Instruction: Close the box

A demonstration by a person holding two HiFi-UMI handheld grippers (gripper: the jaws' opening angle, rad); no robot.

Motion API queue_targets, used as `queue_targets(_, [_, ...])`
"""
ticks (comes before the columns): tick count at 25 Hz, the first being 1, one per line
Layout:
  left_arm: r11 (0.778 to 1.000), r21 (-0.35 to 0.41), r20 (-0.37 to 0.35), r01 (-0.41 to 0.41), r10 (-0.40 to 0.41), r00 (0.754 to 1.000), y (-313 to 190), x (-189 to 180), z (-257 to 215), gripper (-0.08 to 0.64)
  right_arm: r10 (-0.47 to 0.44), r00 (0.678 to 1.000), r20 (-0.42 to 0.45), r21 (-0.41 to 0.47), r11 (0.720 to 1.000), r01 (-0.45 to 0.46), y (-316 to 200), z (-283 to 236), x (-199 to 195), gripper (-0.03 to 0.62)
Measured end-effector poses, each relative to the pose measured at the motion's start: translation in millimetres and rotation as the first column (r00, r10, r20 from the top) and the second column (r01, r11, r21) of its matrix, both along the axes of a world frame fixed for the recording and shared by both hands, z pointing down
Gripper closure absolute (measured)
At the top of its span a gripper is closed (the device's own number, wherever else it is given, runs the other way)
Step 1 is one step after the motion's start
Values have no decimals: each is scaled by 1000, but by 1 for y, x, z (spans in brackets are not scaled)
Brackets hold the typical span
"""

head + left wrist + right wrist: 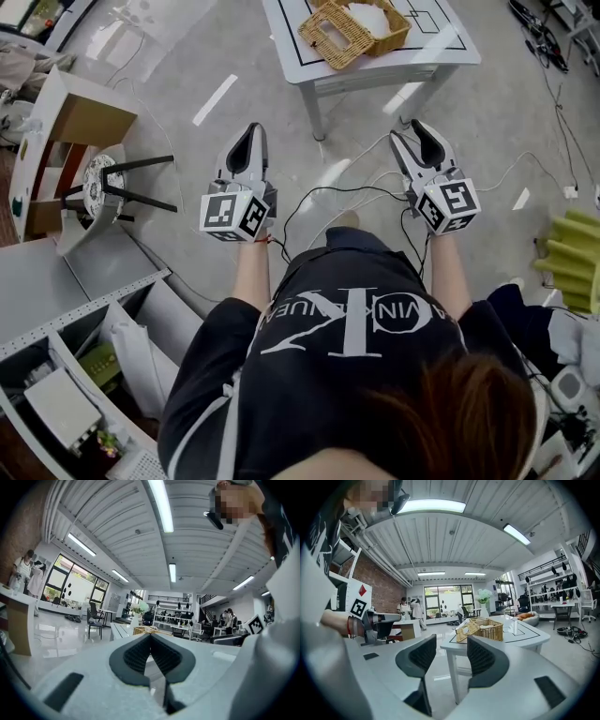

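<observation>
Risk is mostly in the approach: the wicker box [377, 26] stands on the white surface [441, 52] with its lid [323, 36] open at one side, well apart from both grippers. The left gripper [250, 133] is closed on nothing and the right gripper [412, 131] is open and empty. A one-sided push on the lid may slide the box.

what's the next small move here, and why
Probably close in on the wicker box on the white table: its lid leans open, and the left tongs, shut, and right tongs, open, are empty and short of the table.
</observation>
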State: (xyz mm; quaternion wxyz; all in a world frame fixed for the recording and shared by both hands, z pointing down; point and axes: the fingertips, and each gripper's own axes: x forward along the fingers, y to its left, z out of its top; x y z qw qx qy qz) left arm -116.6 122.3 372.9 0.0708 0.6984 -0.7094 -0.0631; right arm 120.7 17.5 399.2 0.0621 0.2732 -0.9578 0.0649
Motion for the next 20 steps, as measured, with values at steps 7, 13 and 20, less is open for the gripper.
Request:
queue_targets(7, [999,-30,9,-27,27,1000,-30,-1,7,552,-36,999,-41,-6,999,35,-25,12,-17,383])
queue_targets(13, [998,-48,20,-30,31,999,-40,-9,6,552,-78,991,-105,13,997,80,-35,23,-36,377])
queue_targets(20, [996,-56,0,-69,69,998,-69,-23,16,552,-111,973,-203,78,989,129,-51,29,-65,368])
